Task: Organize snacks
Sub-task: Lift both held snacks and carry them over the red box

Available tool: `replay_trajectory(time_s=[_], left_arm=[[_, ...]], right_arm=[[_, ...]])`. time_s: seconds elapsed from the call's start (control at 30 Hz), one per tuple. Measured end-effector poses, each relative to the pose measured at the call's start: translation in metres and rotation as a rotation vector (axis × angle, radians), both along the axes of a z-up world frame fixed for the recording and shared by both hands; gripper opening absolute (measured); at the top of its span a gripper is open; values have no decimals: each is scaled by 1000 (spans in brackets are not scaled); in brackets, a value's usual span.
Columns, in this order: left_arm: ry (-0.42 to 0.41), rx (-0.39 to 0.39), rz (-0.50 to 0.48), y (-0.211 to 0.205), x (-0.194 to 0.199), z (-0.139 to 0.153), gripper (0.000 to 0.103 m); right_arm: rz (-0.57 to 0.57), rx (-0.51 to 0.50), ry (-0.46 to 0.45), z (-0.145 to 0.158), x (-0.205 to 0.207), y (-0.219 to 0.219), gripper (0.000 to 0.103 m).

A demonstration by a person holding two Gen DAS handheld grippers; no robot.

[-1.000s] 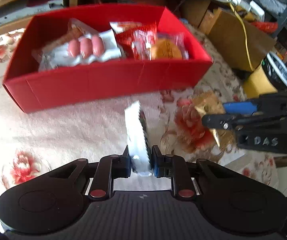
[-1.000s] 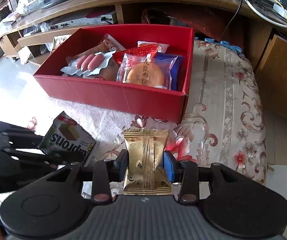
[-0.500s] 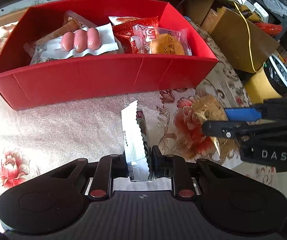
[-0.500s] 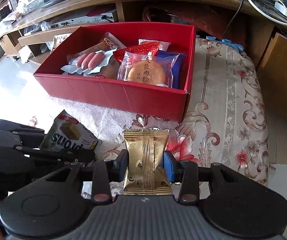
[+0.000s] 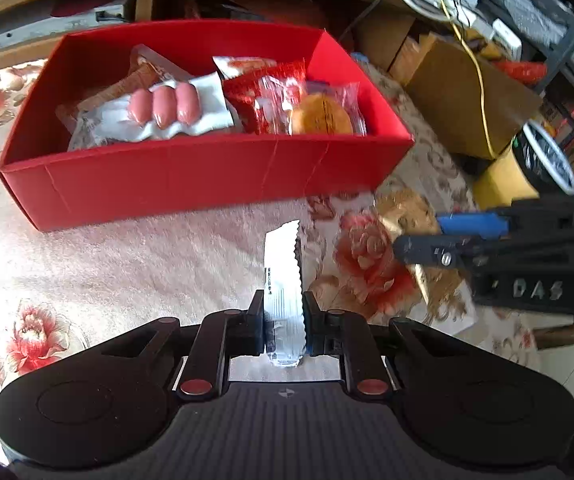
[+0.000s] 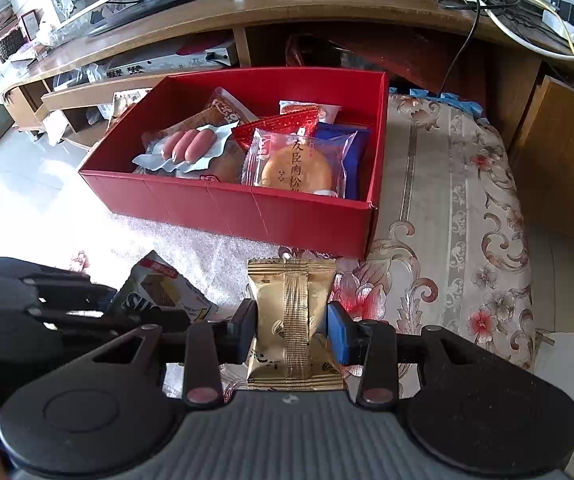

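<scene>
Since the earlier frame, little shifted; your left gripper [image 5: 283, 322] clamped tighter on the wafer pack [image 5: 283, 292], held edge-up over the floral cloth [image 5: 135, 264]. Your right gripper [image 6: 291, 330] gripped the gold packet [image 6: 292, 320] just before the red box [image 6: 239, 210] of snacks.

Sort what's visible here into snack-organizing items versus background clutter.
Part of the job:
- red box of snacks
- gold packet in the right gripper
- wafer pack in the left gripper
- sausage pack and round pastry, in the box

Lying about:
- cables
- tape roll
- cardboard box
</scene>
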State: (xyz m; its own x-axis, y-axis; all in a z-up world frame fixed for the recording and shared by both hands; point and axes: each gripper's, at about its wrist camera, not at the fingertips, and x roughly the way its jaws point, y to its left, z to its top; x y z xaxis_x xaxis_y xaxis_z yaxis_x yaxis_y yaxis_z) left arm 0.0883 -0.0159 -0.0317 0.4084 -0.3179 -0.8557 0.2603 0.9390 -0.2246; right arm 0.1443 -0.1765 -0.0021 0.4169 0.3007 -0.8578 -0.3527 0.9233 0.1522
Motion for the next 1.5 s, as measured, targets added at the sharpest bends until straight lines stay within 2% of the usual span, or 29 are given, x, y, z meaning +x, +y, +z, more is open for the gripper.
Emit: replay_trajectory(time_s=[0.1,0.33,0.43,0.53,0.63,1.03,1.5], left_arm=[[24,-1,18,-1,2,-9,23],[7,-4,45,-4,6,-15,23],[20,-56,28,-2,5,-13,23],[8,-50,32,1,2,-8,23],[15,-98,58,5,0,-3,23],[-24,-131,94,19,2,15,23],[-127,-135,112,12,22,47,23]], right_arm=[[3,0,5,-2,0,1,37],[-5,-1,8,-3,3,-2,37],[-8,3,4,-2,3,-3,37],[-11,5,-3,0,2,-3,37],[-13,10,-9,3,0,-4,37],[-18,28,-35,15,2,1,37],[-14,75,-88,38,22,13,37]])
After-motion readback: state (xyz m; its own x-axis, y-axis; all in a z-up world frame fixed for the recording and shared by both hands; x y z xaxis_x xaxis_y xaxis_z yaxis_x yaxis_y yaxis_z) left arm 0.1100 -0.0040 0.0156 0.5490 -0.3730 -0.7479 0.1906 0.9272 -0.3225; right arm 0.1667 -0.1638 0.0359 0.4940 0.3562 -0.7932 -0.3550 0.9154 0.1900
